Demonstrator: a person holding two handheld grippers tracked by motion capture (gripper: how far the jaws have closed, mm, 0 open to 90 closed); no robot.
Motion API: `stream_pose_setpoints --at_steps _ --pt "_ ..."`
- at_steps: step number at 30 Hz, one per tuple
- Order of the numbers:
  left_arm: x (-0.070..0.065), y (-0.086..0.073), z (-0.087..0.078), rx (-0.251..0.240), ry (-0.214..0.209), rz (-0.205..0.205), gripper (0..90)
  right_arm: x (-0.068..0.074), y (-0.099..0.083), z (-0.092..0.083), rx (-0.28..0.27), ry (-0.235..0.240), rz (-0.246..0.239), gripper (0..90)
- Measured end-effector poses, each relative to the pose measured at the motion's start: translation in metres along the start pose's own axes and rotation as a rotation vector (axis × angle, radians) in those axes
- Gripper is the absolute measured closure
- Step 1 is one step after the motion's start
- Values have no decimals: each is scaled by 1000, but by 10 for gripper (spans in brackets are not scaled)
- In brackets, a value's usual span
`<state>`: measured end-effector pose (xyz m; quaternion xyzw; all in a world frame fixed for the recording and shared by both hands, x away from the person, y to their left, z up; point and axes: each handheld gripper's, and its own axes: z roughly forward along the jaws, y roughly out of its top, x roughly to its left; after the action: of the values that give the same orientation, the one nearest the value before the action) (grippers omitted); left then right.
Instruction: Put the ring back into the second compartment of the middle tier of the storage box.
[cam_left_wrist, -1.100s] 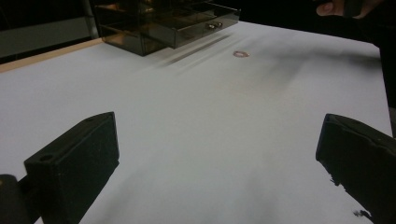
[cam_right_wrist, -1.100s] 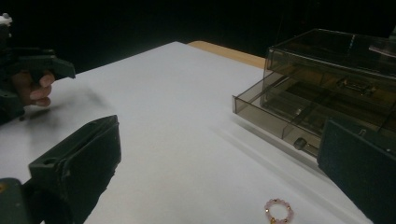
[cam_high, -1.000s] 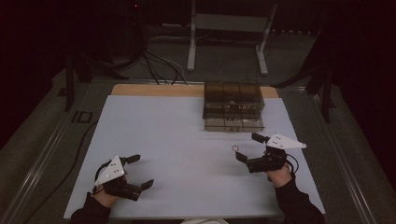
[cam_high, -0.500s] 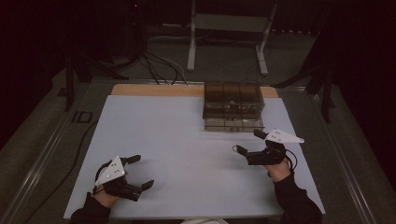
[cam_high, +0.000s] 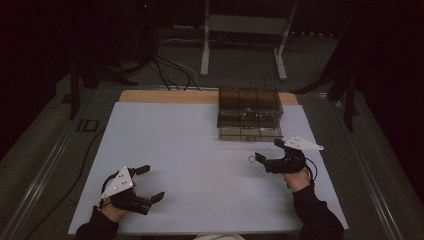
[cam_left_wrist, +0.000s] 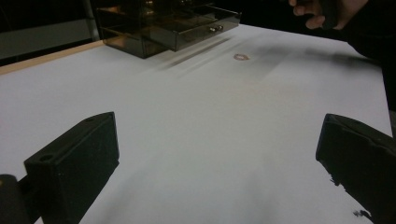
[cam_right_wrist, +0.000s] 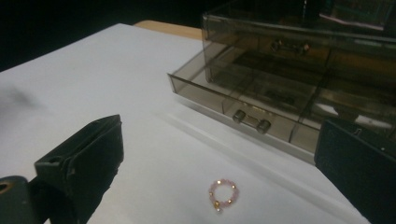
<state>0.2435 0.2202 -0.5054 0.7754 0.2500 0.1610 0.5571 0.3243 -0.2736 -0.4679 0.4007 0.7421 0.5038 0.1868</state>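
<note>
A small pink bead ring with gold beads (cam_right_wrist: 222, 194) lies on the white table sheet, just in front of an open drawer (cam_right_wrist: 252, 112) of a smoky clear drawer box (cam_high: 248, 114). My right gripper (cam_high: 267, 150) stands open right beside the ring (cam_high: 251, 159), with the ring low between its jaws in the right gripper view and nothing held. My left gripper (cam_high: 151, 182) rests open near the front left of the table, empty. From the left gripper view the ring (cam_left_wrist: 241, 57) and the box (cam_left_wrist: 168, 23) are far ahead.
The white sheet (cam_high: 190, 150) covers a wooden table whose far edge (cam_high: 165, 96) shows. The drawer has a metal bar handle (cam_right_wrist: 252, 120). Beyond the table stand a metal frame (cam_high: 240, 30) and floor cables (cam_high: 165, 70).
My right gripper has moved a little forward and left, closing in on the bead ring. The left gripper and the ring have not moved.
</note>
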Motion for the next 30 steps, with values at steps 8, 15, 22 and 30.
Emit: stream_pose_setpoints --at_steps 8,15,22,30 --pt "1 -1 1 16 -10 -5 8 -6 -4 10 46 -19 25 17" --pt "1 -1 2 21 -12 -7 8 -8 -8 18 90 -37 40 17" --pt "1 -1 1 15 -12 -9 8 -10 -11 24 144 -80 76 57" --pt "1 -1 2 17 -14 -8 8 -16 -16 26 187 -122 117 156"
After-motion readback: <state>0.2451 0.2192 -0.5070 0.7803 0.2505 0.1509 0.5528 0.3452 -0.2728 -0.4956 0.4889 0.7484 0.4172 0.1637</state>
